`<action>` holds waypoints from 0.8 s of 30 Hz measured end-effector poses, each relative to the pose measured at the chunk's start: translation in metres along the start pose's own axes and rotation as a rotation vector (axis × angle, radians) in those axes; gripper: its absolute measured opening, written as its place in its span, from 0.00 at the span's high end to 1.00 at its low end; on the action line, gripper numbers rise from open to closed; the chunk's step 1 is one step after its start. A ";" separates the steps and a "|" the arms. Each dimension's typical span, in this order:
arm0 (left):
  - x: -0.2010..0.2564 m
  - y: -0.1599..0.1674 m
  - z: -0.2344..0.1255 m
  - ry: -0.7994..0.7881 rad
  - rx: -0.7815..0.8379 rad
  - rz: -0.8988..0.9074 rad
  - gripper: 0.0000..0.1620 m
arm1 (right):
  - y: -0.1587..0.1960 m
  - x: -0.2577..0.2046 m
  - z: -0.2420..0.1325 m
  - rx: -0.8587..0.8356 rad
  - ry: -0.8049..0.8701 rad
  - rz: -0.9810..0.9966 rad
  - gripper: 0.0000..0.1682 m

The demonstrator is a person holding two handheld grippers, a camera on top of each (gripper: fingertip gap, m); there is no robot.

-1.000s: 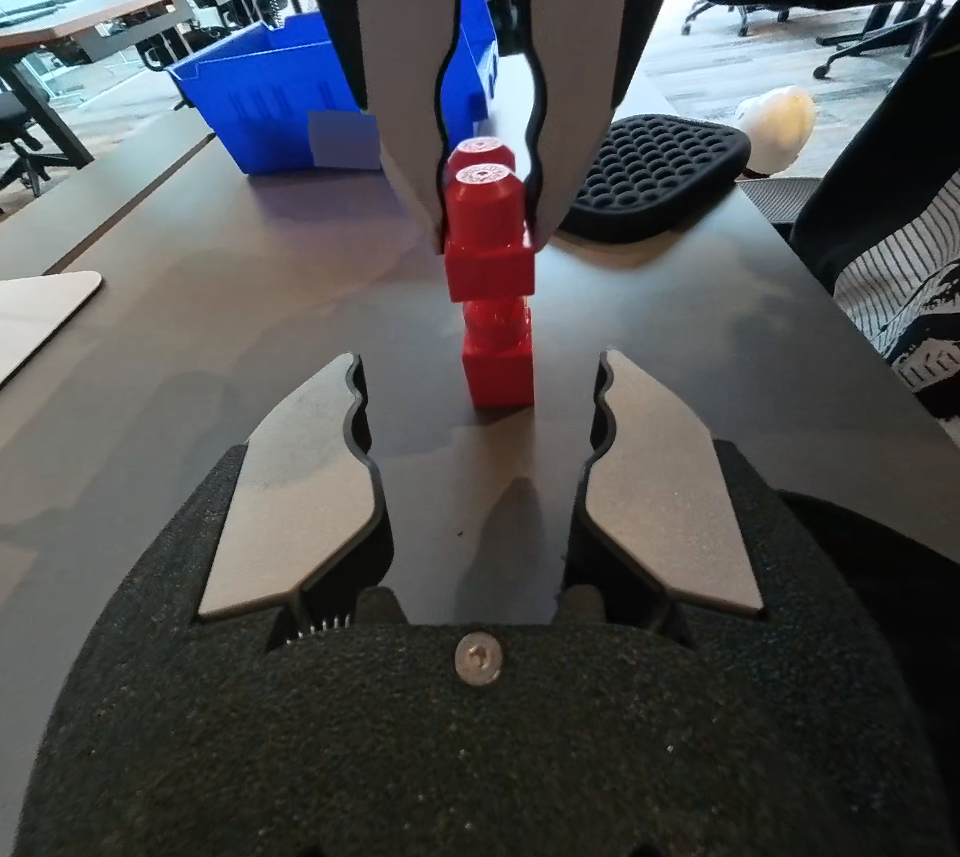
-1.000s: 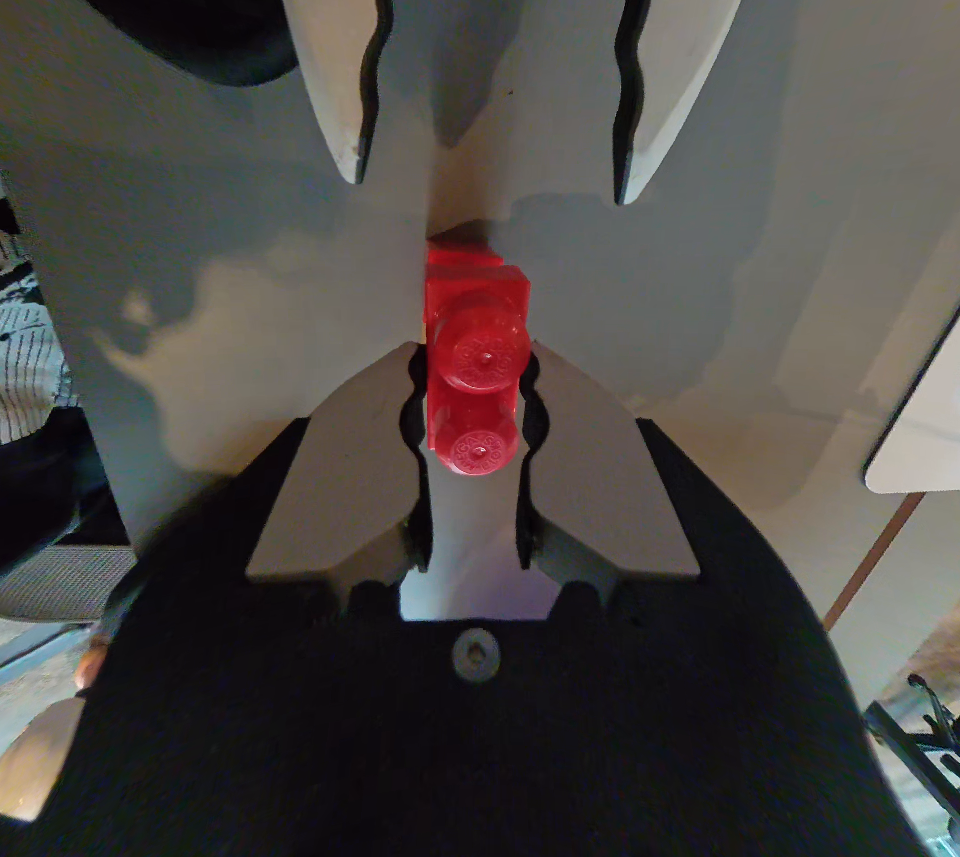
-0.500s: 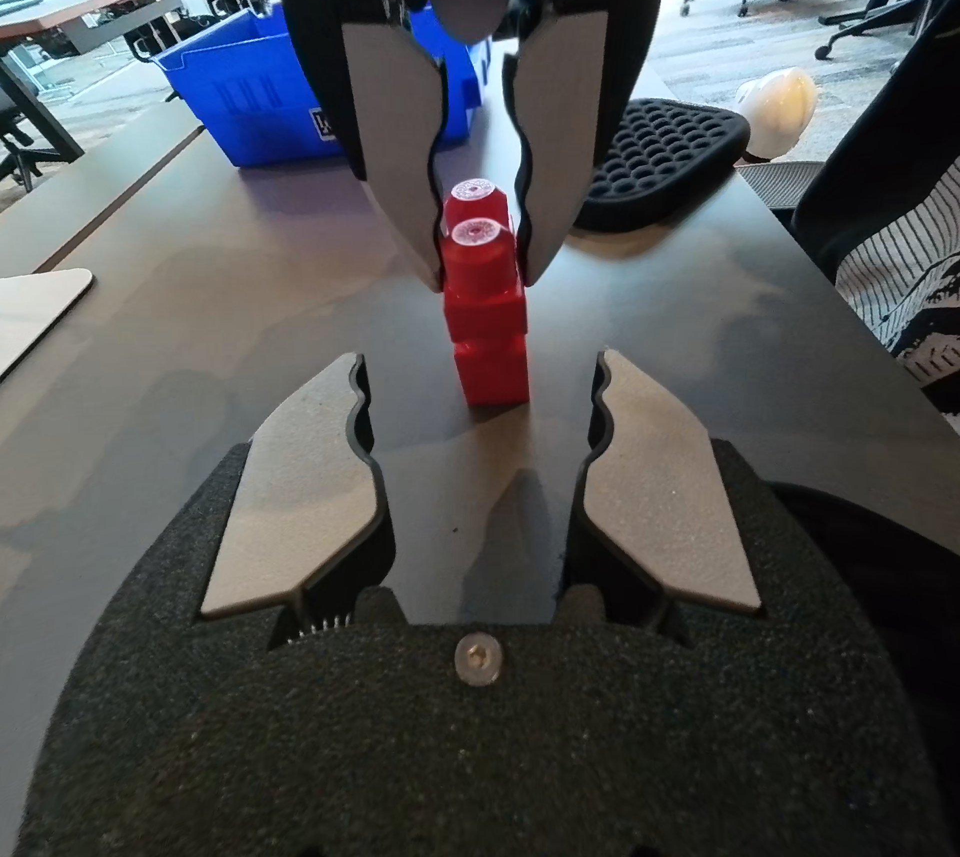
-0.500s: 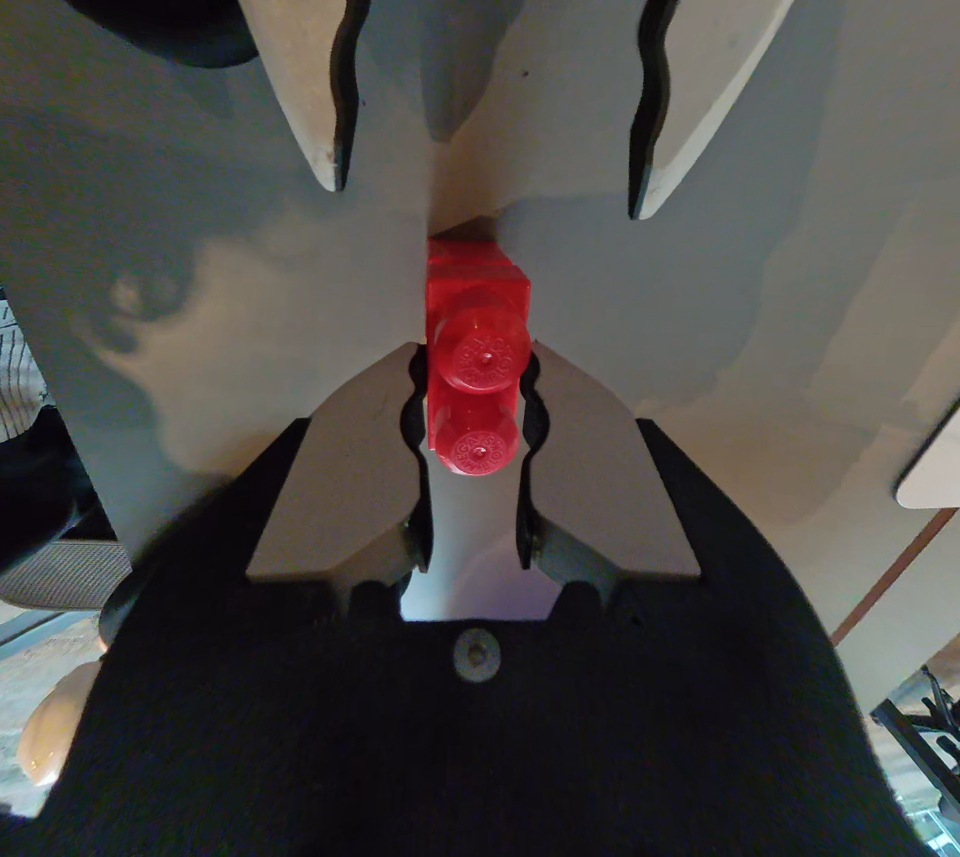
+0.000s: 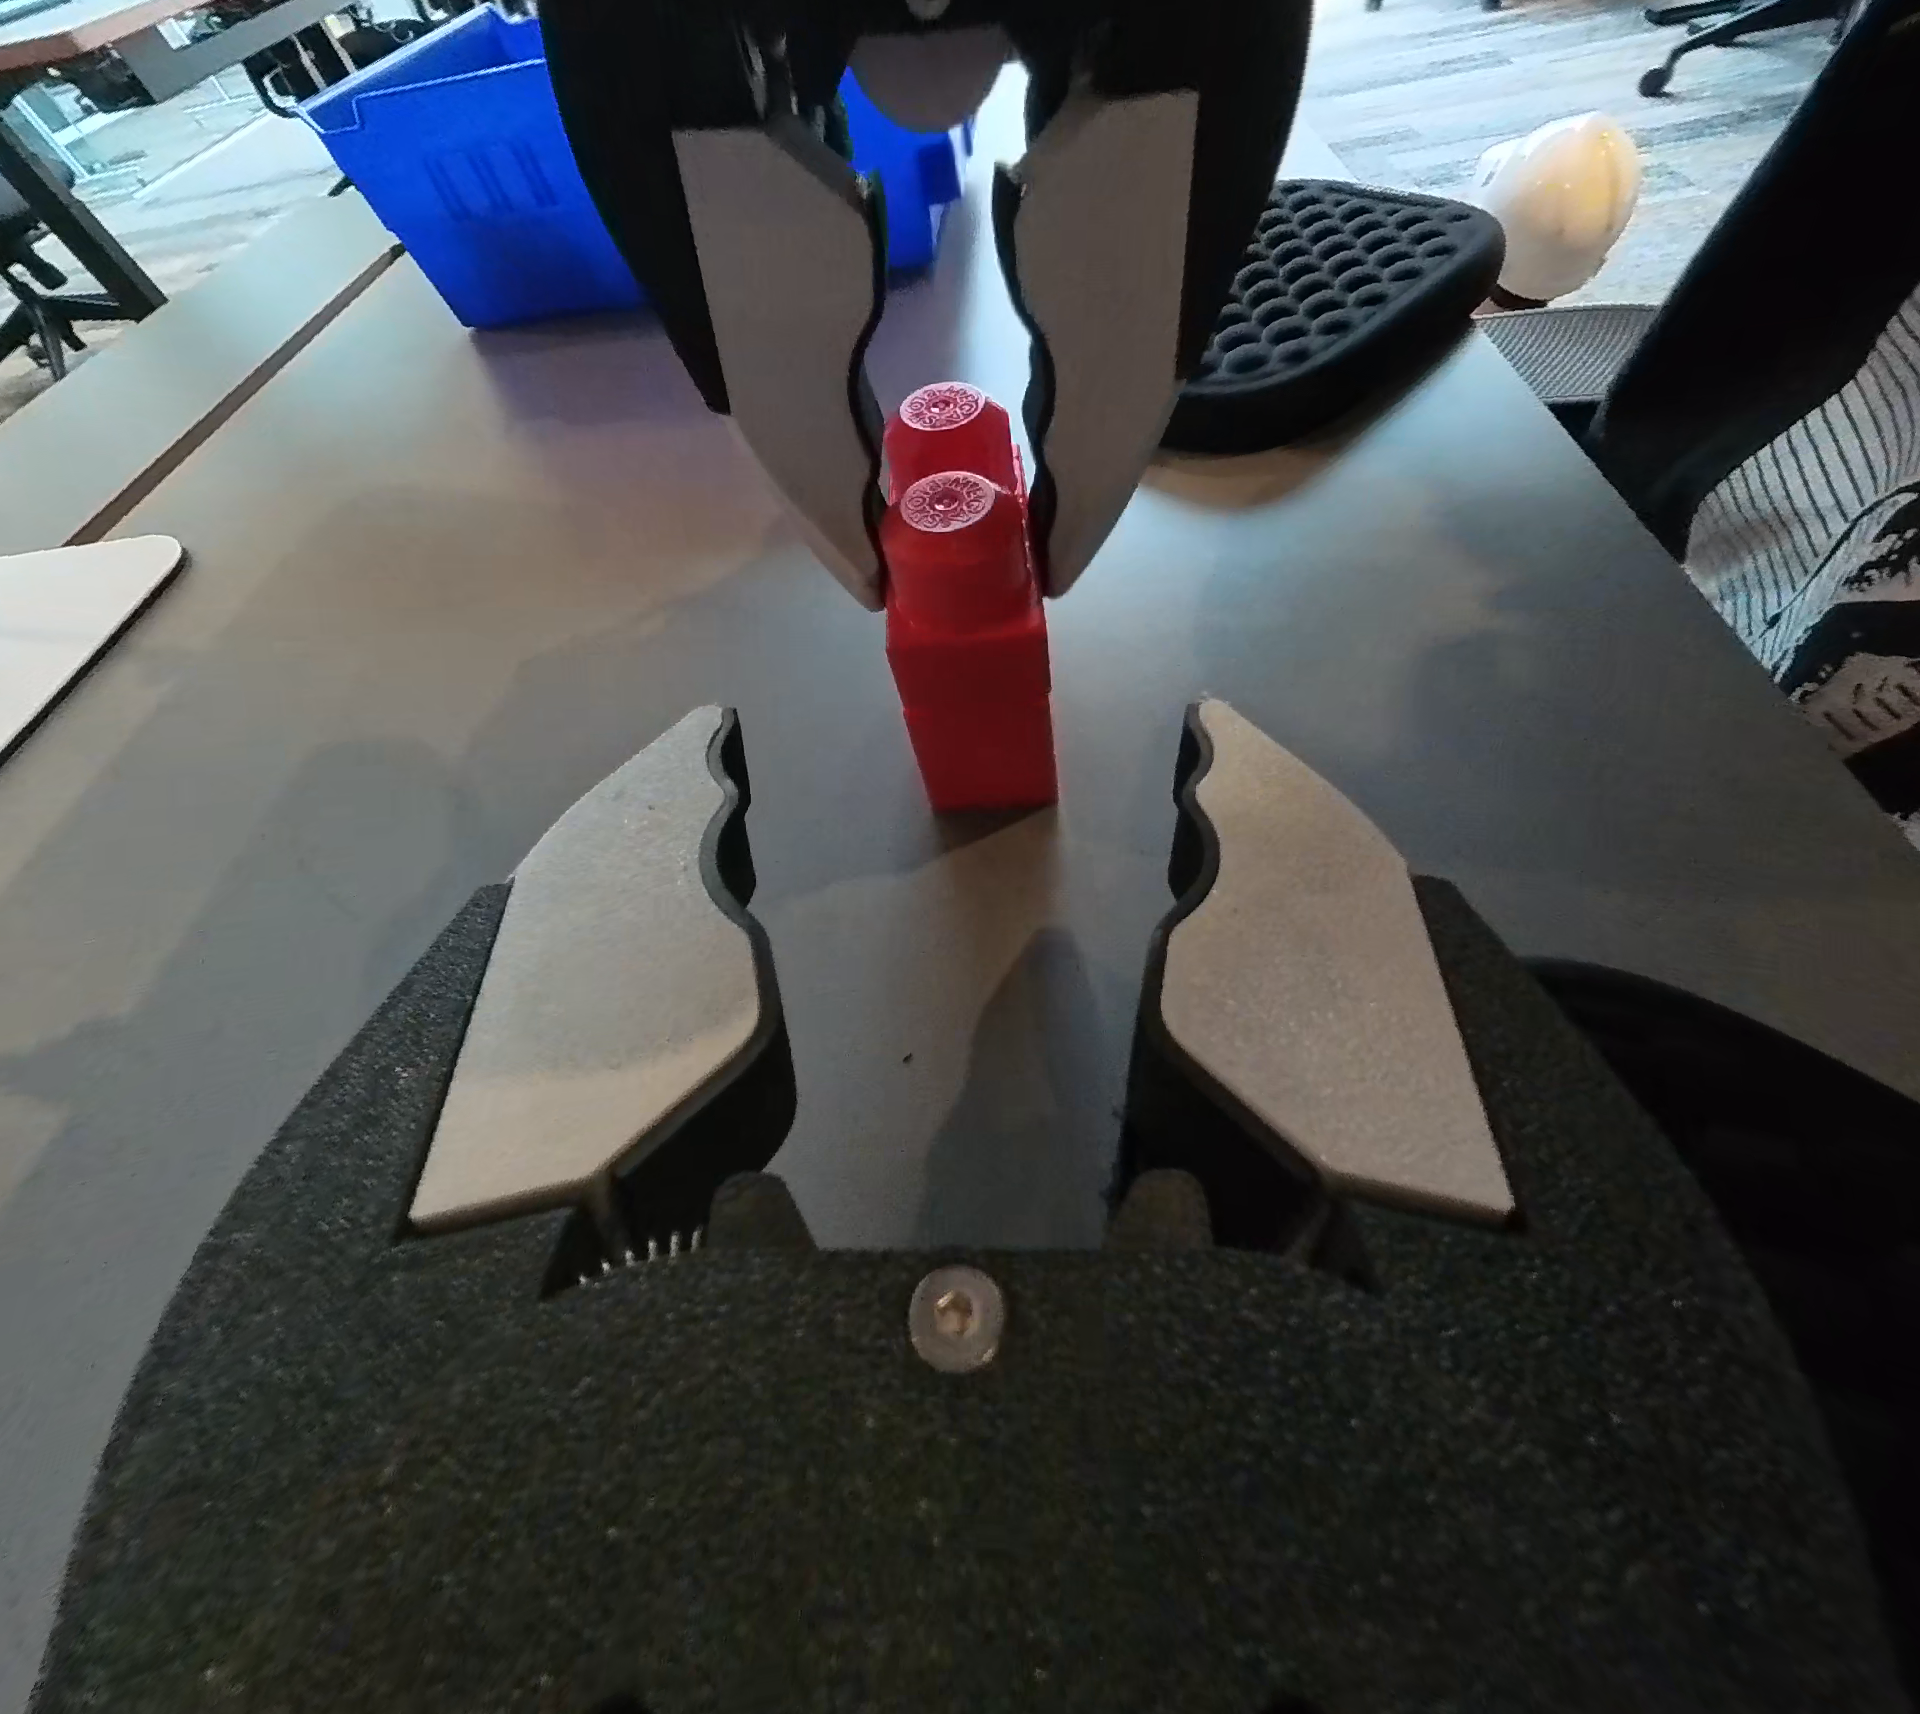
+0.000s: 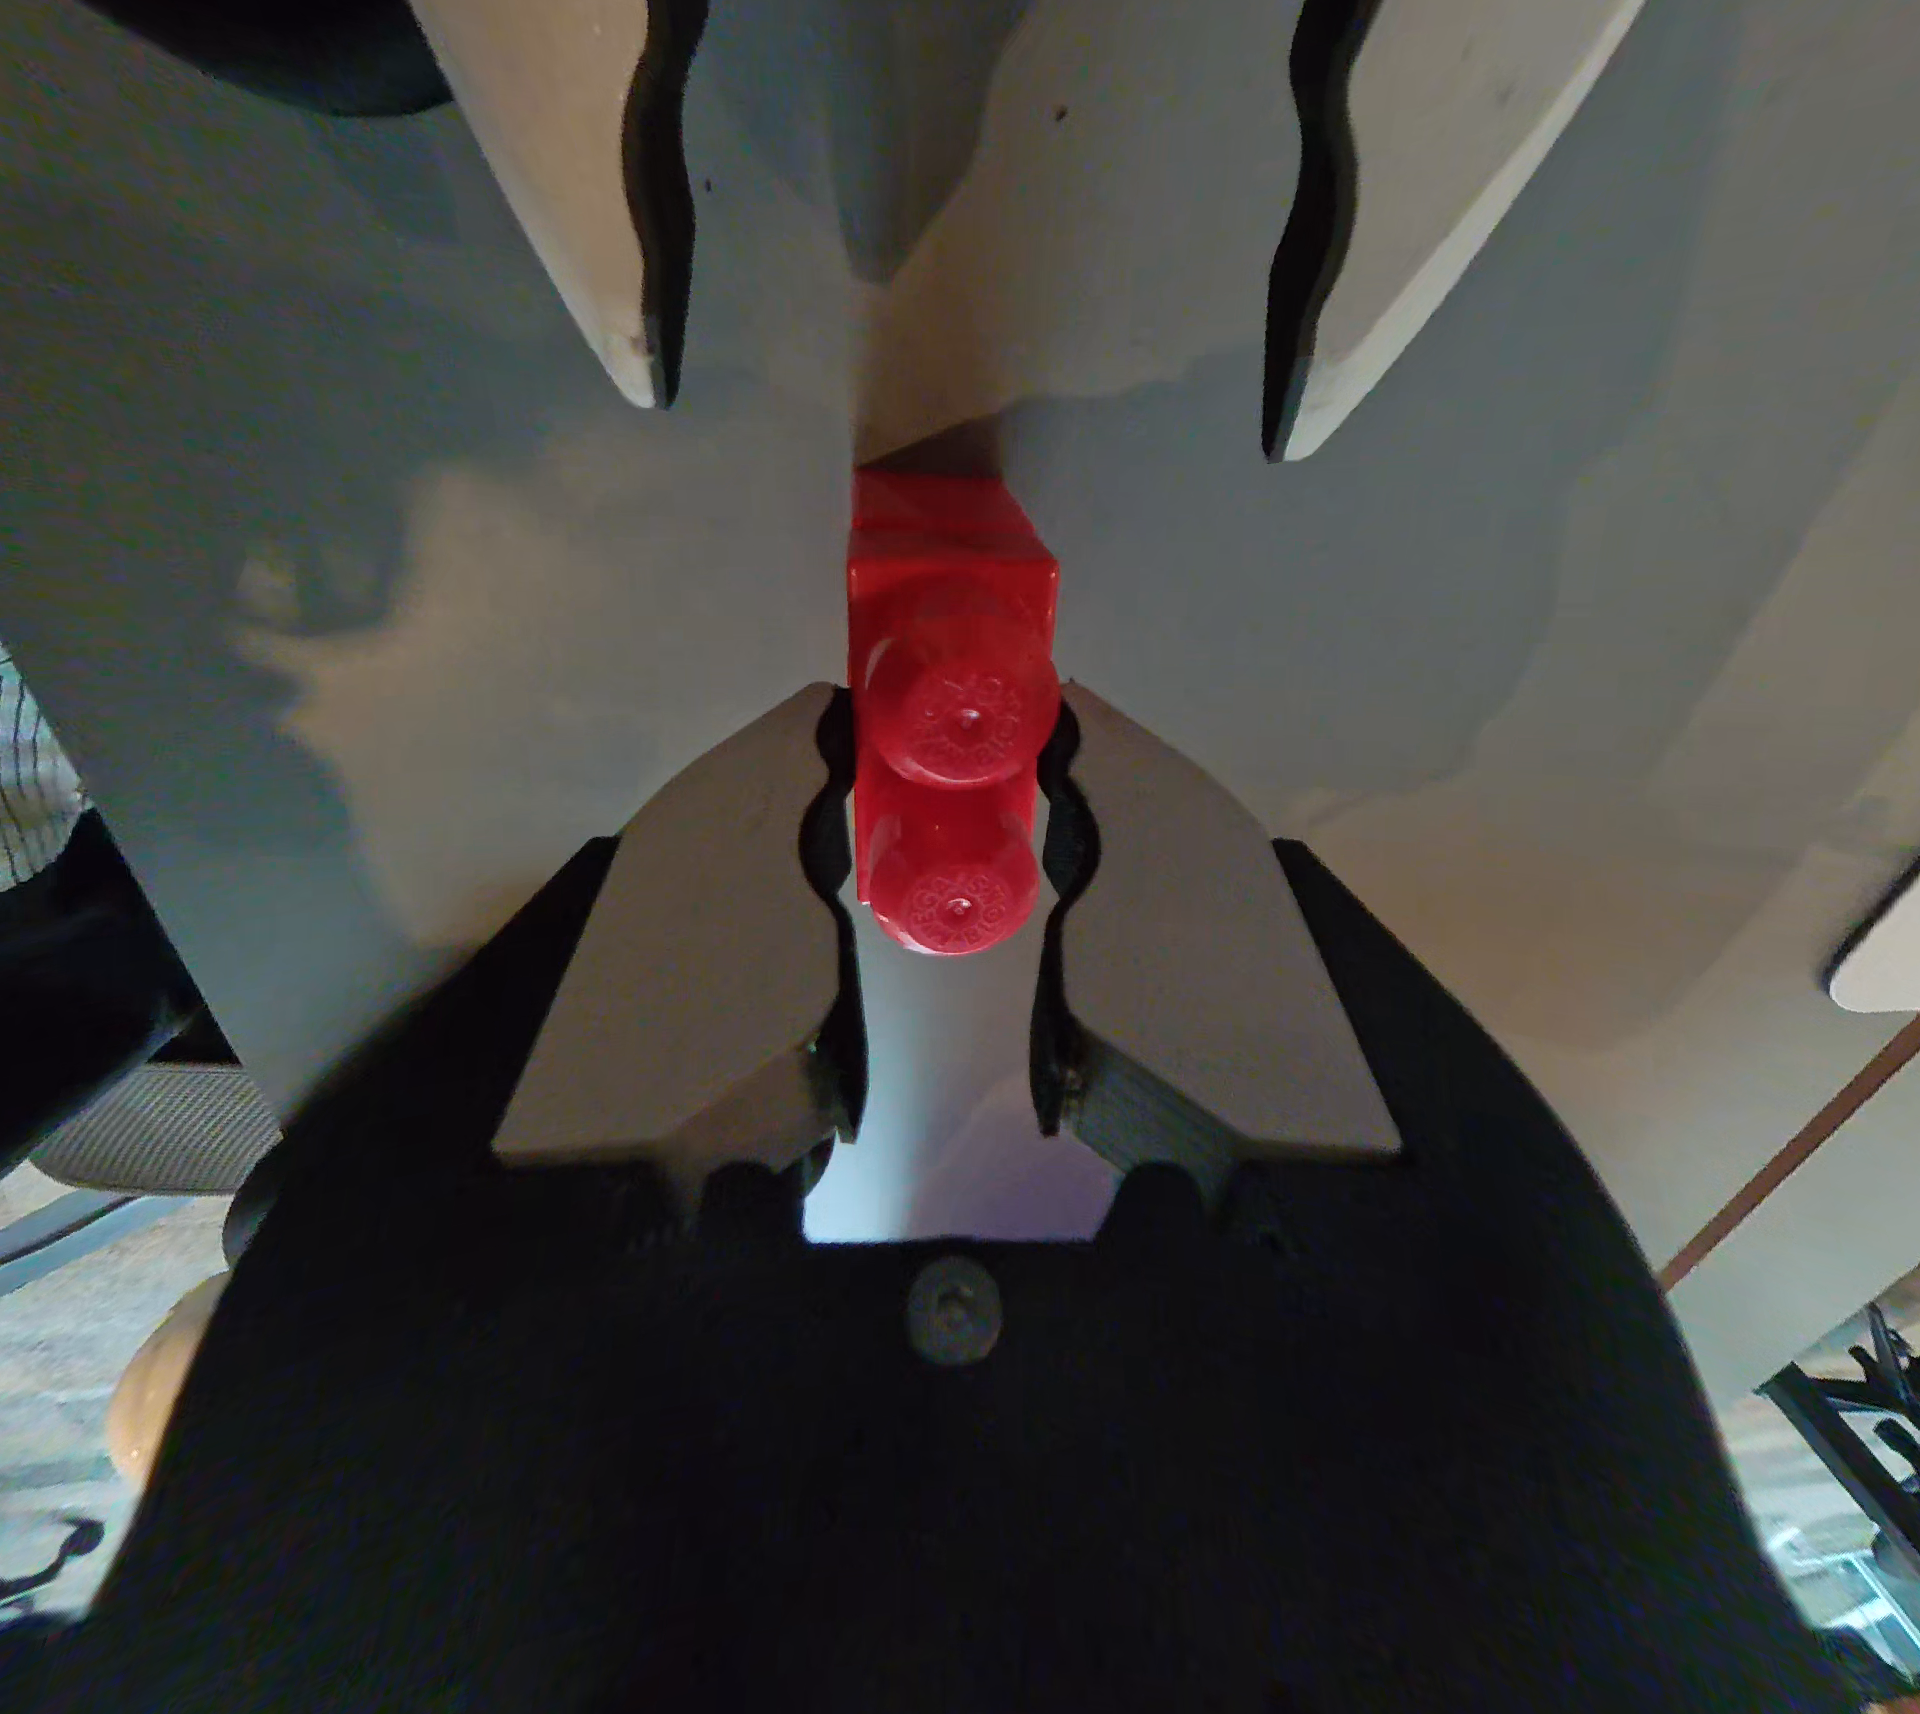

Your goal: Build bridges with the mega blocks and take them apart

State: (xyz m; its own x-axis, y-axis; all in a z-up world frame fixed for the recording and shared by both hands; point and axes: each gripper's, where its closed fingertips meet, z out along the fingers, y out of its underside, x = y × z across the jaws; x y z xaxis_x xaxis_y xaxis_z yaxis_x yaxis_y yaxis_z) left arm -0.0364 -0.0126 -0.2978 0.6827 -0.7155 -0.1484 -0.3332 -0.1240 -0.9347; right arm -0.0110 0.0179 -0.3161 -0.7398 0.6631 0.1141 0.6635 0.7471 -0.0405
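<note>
Overhead, right gripper (image 5: 961, 568) pinches the embossed-stud top red block (image 5: 961, 584); left gripper (image 5: 961, 791) spread.

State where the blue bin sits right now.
In the left wrist view, the blue bin sits at the table's far left, behind the right gripper and left of the black honeycomb pad.

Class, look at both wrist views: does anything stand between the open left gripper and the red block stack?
Nothing visible does. Only bare table lies between the left gripper and the red block stack. The right gripper clamps the top block's studs from above, not in that path.
</note>
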 end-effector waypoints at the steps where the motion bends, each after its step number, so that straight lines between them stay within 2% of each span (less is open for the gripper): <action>1: 0.000 0.000 0.000 -0.003 0.003 0.001 0.51 | 0.000 0.000 0.000 0.006 -0.002 0.004 0.80; 6: -0.001 0.000 0.000 -0.003 0.004 -0.009 0.52 | -0.001 0.000 0.002 0.076 -0.016 0.017 0.80; 24: -0.001 0.001 0.002 0.008 -0.012 -0.015 0.53 | -0.003 0.000 0.003 0.154 -0.013 0.013 0.80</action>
State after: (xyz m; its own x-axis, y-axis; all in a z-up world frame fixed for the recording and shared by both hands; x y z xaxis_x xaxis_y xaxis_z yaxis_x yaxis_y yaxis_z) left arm -0.0363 -0.0110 -0.2996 0.6826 -0.7188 -0.1315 -0.3306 -0.1433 -0.9328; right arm -0.0134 0.0162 -0.3188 -0.7335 0.6723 0.1001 0.6483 0.7363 -0.1938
